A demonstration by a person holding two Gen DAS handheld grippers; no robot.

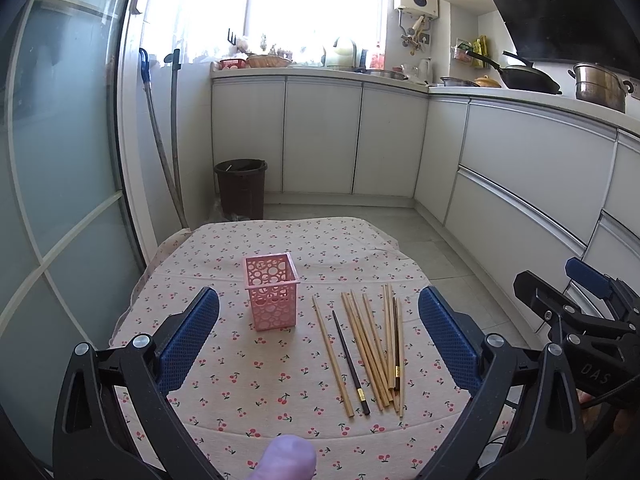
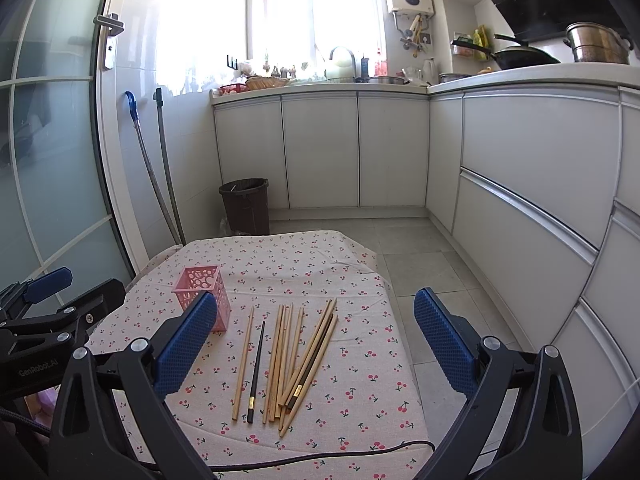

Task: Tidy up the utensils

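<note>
A pink perforated holder (image 1: pixel 272 296) (image 2: pixel 208 286) stands upright and empty on the cherry-print tablecloth (image 1: pixel 240 380) (image 2: pixel 344 360). To its right lie several chopsticks (image 1: pixel 368 348) (image 2: pixel 292 356) side by side, most of pale wood. Two dark chopsticks with gold bands are among them: one (image 1: pixel 351 362) (image 2: pixel 256 372) lies apart at the left, and the other (image 1: pixel 396 344) is in the bunch. My left gripper (image 1: pixel 320 340) hovers open above the near side of the table, nothing between its blue pads. My right gripper (image 2: pixel 316 344) is open too, over the chopsticks, and shows at the right edge of the left wrist view (image 1: pixel 576 304).
A dark bin (image 1: pixel 241 188) (image 2: pixel 245 204) stands on the floor past the table's far edge. White cabinets (image 1: pixel 520 184) run along the back and right. A frosted glass door (image 1: pixel 60 160) closes the left side. A black cable (image 2: pixel 304 458) crosses the table's near edge.
</note>
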